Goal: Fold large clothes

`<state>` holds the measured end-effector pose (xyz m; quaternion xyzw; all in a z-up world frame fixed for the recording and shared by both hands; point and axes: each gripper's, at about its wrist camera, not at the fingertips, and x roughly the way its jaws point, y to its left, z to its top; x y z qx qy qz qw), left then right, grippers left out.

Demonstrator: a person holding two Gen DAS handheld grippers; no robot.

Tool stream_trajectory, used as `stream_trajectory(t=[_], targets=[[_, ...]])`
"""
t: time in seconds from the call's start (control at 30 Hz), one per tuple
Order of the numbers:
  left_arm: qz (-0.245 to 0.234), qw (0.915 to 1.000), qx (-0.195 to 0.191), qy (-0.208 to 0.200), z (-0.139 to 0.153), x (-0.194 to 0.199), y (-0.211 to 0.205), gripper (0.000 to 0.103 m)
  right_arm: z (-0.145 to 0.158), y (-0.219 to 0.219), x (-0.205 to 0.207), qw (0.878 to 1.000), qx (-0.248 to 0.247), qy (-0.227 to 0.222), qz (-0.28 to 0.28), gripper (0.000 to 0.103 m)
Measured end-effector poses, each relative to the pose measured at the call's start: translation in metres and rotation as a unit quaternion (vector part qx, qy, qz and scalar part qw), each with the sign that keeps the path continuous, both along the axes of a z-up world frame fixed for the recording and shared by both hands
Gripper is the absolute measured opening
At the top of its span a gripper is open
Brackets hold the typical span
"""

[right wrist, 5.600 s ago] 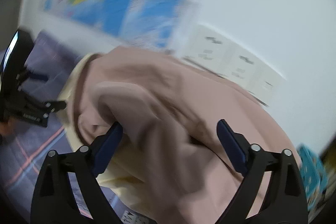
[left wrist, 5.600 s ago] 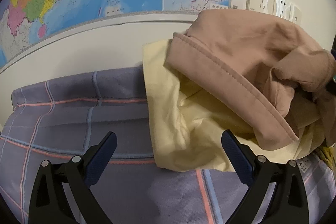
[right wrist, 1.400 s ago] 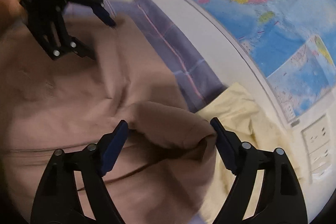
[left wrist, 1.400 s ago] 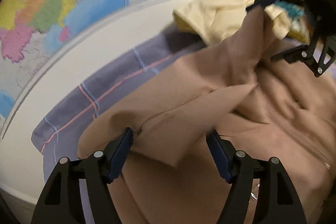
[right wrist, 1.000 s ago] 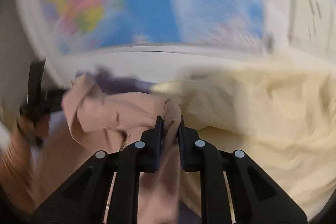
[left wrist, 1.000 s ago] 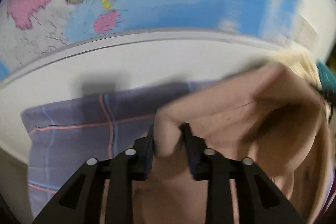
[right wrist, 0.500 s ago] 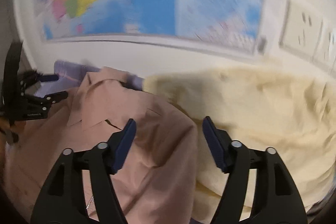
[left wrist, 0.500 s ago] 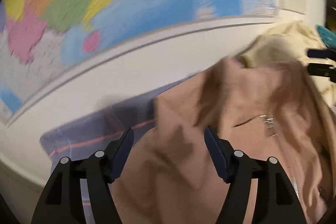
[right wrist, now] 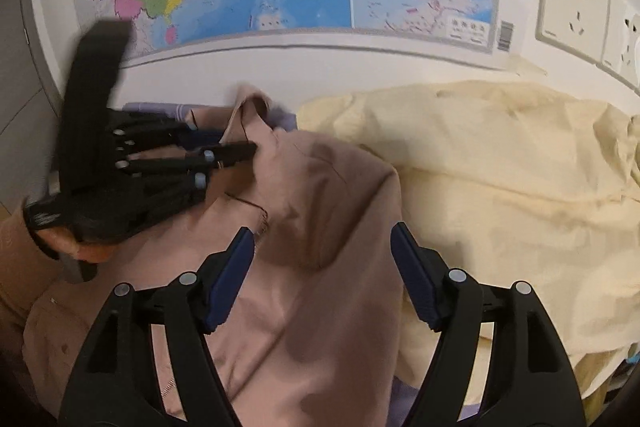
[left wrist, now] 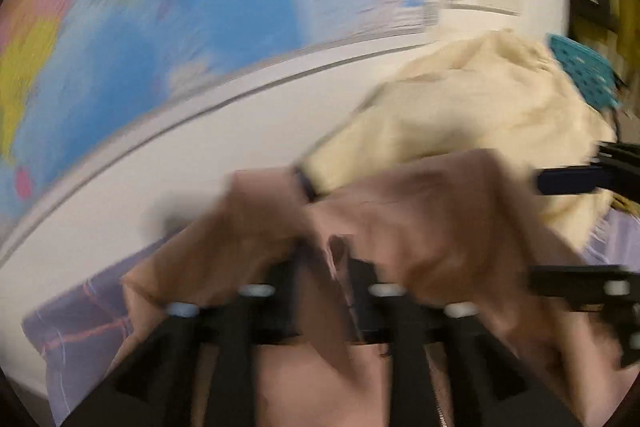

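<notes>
Left wrist view badly blurred: left gripper (left wrist: 324, 263) fingers have just been closing, now near together w/ a fold of the pink garment (right wrist: 320, 227) between them; can't tell if pads actually press it. Right gripper (right wrist: 322, 279) fingers stand wide apart over the garment's edge, gripping nothing. Cream garment (right wrist: 500, 179) bunched beyond/right of right fingers, partly cut off by frame.
</notes>
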<state>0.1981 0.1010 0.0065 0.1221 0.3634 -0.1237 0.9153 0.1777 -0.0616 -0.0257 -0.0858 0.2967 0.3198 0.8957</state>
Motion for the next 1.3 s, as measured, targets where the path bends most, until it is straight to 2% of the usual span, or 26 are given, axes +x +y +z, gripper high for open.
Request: stream_trajectory(t=[0.03, 0.07, 0.1, 0.2, 0.27, 0.33, 0.47, 0.53, 0.6, 0.7, 0.8, 0.87, 0.97, 1.0, 1.03, 1.07, 1.1, 1.17, 1.2, 1.23, 1.27, 1.3], targets=[[-0.027, 0.9994, -0.019, 0.008, 0.002, -0.005, -0.005, 0.065, -0.002, 0.000, 0.000, 1.000, 0.003, 0.003, 0.002, 0.070], [-0.058, 0.9972, -0.040, 0.025, 0.004, -0.011, -0.008, 0.065, -0.003, -0.002, 0.000, 1.000, 0.006, 0.008, 0.005, 0.070], [-0.065, 0.9965, -0.045, 0.027, 0.008, -0.015, -0.006, 0.062, -0.005, -0.003, 0.002, 1.000, 0.011, 0.015, 0.003, 0.070], [-0.055, 0.9970, -0.055, -0.005, 0.022, -0.038, 0.014, 0.062, -0.006, 0.000, 0.002, 1.000, 0.021, 0.021, 0.007, 0.070], [-0.034, 0.9969, -0.068, -0.020, 0.028, -0.053, 0.040, 0.064, -0.006, 0.001, 0.000, 0.999, 0.022, 0.022, 0.012, 0.070], [-0.004, 0.9977, -0.063, -0.026, 0.034, -0.063, 0.069, 0.064, -0.009, -0.002, -0.004, 0.999, 0.029, 0.027, 0.015, 0.070], [0.043, 0.9969, -0.066, -0.011, 0.028, -0.081, 0.115, 0.064, -0.017, -0.011, -0.019, 0.998, 0.040, 0.051, 0.026, 0.073], [0.068, 0.9959, -0.060, -0.004, 0.021, -0.091, 0.132, 0.064, -0.022, -0.021, -0.038, 0.997, 0.035, 0.059, 0.036, 0.076], [0.088, 0.9949, -0.050, 0.000, 0.013, -0.110, 0.148, 0.064, -0.026, -0.034, -0.060, 0.997, 0.031, 0.062, 0.041, 0.085], [0.112, 0.9930, -0.036, -0.005, 0.007, -0.137, 0.163, 0.068, -0.034, -0.055, -0.092, 0.997, 0.023, 0.060, 0.041, 0.089], [0.132, 0.9906, -0.034, 0.005, 0.000, -0.181, 0.186, 0.073, -0.050, -0.084, -0.125, 0.997, 0.022, 0.074, 0.029, 0.096], [0.144, 0.9891, -0.030, 0.007, -0.005, -0.197, 0.191, 0.075, -0.065, -0.100, -0.142, 0.996, 0.020, 0.090, 0.014, 0.097], [0.150, 0.9864, -0.058, 0.031, -0.016, -0.227, 0.208, 0.081, -0.090, -0.115, -0.152, 0.992, 0.030, 0.126, 0.007, 0.097], [0.148, 0.9860, -0.064, 0.042, -0.020, -0.232, 0.210, 0.082, -0.098, -0.119, -0.152, 0.989, 0.046, 0.139, 0.009, 0.085], [0.150, 0.9852, -0.065, 0.052, -0.026, -0.239, 0.213, 0.082, -0.101, -0.121, -0.151, 0.988, 0.054, 0.146, 0.010, 0.068], [0.151, 0.9849, -0.060, 0.061, -0.032, -0.245, 0.213, 0.082, -0.104, -0.123, -0.149, 0.984, 0.069, 0.161, 0.023, 0.024], [0.146, 0.9849, -0.058, 0.072, -0.037, -0.248, 0.212, 0.082, -0.103, -0.128, -0.144, 0.977, 0.103, 0.181, 0.040, 0.003], [0.154, 0.9836, -0.044, 0.083, -0.045, -0.250, 0.209, 0.069, -0.090, -0.136, -0.138, 0.976, 0.125, 0.174, 0.039, 0.002], [0.156, 0.9832, -0.036, 0.088, -0.048, -0.250, 0.209, 0.044, -0.071, -0.146, -0.136, 0.981, 0.128, 0.141, 0.026, 0.002], [0.164, 0.9821, -0.031, 0.087, -0.048, -0.249, 0.211, 0.018, -0.055, -0.160, -0.131, 0.982, 0.145, 0.121, 0.011, 0.002], [0.175, 0.9805, -0.031, 0.084, -0.045, -0.249, 0.214, 0.011, -0.040, -0.172, -0.123, 0.979, 0.167, 0.113, 0.003, 0.002], [0.202, 0.9765, -0.022, 0.073, -0.040, -0.248, 0.221, 0.008, -0.029, -0.184, -0.118, 0.978, 0.180, 0.101, -0.011, 0.002]])
